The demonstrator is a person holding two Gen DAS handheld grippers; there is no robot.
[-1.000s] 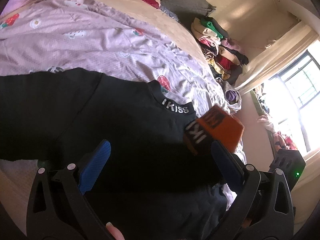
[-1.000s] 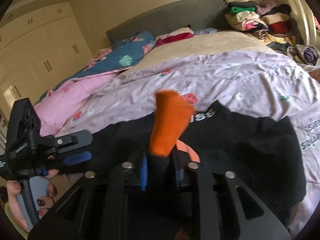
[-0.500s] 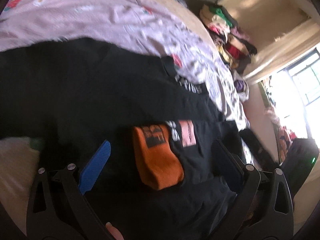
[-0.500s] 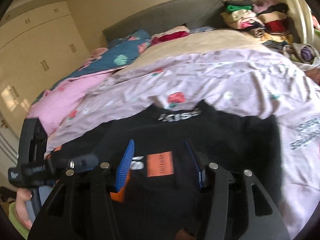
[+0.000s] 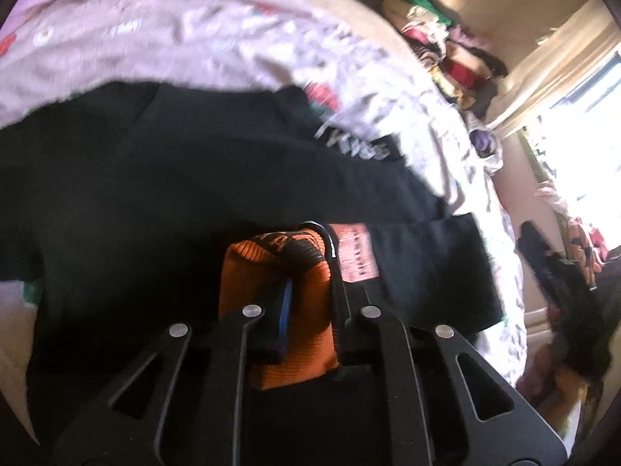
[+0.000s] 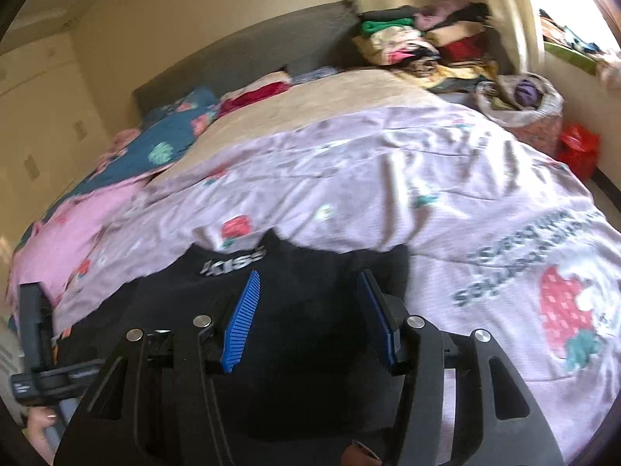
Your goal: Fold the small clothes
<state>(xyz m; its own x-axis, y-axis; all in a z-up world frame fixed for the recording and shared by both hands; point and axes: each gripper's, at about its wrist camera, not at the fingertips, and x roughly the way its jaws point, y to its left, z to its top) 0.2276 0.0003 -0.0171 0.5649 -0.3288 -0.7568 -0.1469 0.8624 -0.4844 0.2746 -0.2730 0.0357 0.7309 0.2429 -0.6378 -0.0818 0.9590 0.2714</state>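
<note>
Orange sock (image 5: 279, 303) w/ black band now lies on the black garment (image 5: 155, 194) on the bed (image 6: 388, 178); a sec ago it was in the right gripper (image 6: 310, 318). Left gripper (image 5: 306, 291) fingers have just closed, clamped on it; right fingers have opened, apart, empty. Handover done, fold prob next.

Ribbed orange knit cuff (image 5: 279, 295) on matt black cloth garment (image 5: 155, 202); crinkled lilac cotton bedspread (image 6: 388, 178) at upper frame; claw (image 6: 306, 322) of matt black plastic, blue ridged rubbery pads (image 6: 240, 322), shiny metal rivets (image 6: 202, 320)
</note>
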